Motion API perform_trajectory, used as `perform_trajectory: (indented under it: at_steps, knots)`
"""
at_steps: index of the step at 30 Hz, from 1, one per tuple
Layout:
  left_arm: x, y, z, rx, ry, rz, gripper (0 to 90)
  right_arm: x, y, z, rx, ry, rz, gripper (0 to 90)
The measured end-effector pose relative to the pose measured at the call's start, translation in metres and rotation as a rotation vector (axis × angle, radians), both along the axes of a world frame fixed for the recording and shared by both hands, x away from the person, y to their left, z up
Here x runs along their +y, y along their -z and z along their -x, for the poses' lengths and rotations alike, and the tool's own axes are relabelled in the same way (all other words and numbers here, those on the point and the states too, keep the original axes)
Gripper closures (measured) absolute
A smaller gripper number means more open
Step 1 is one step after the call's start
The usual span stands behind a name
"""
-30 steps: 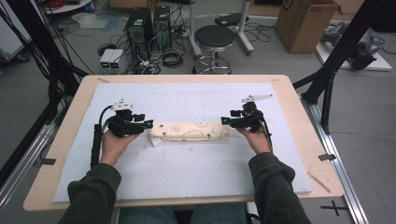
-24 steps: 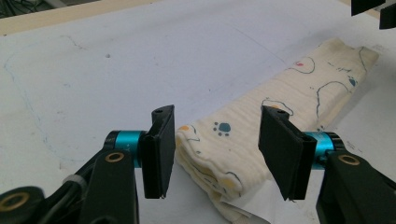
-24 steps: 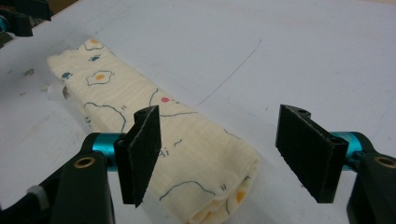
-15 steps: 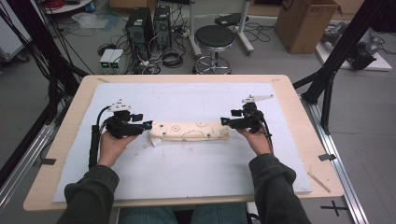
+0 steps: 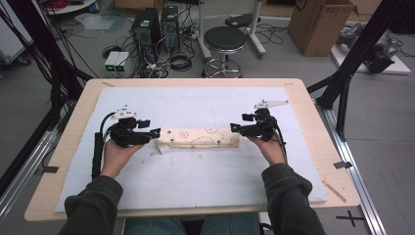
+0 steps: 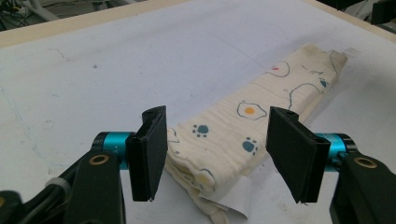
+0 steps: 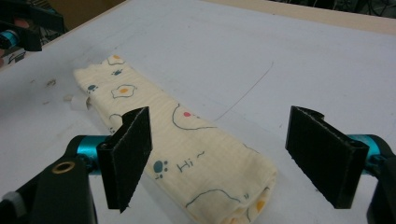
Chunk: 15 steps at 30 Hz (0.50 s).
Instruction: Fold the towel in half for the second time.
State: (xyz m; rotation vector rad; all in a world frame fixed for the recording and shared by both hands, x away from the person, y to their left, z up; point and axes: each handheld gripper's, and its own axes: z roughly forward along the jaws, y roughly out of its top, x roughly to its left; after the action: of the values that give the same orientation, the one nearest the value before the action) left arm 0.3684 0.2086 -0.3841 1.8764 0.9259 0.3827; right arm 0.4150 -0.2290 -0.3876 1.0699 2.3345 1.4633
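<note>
Both grippers' jaws had just been opening; left gripper (image 6: 217,156) and right gripper (image 7: 231,158) stood released around the folded cloth (image 5: 199,137).

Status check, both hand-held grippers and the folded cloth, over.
Left hand-held gripper and right hand-held gripper: jaws just opened, gripping nothing. Cream folded cloth with egg and paw prints flat on white mat, one end at each gripper. Nothing in the way.
</note>
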Motion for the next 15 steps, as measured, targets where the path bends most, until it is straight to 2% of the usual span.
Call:
perform_trajectory:
  at_steps: [4,10,15]
  knots:
    - [0.001,0.0,0.006,-0.014,0.002,0.007,38.1,0.001,-0.003,0.005,-0.001,-0.004,0.002,21.0]
    - [0.008,0.005,0.011,-0.005,-0.014,0.016,36.9,0.001,-0.006,0.009,-0.017,-0.015,0.012,20.4]
    - [0.01,0.005,0.014,-0.006,-0.011,0.004,35.2,0.001,-0.006,0.011,-0.009,-0.015,0.021,19.8]
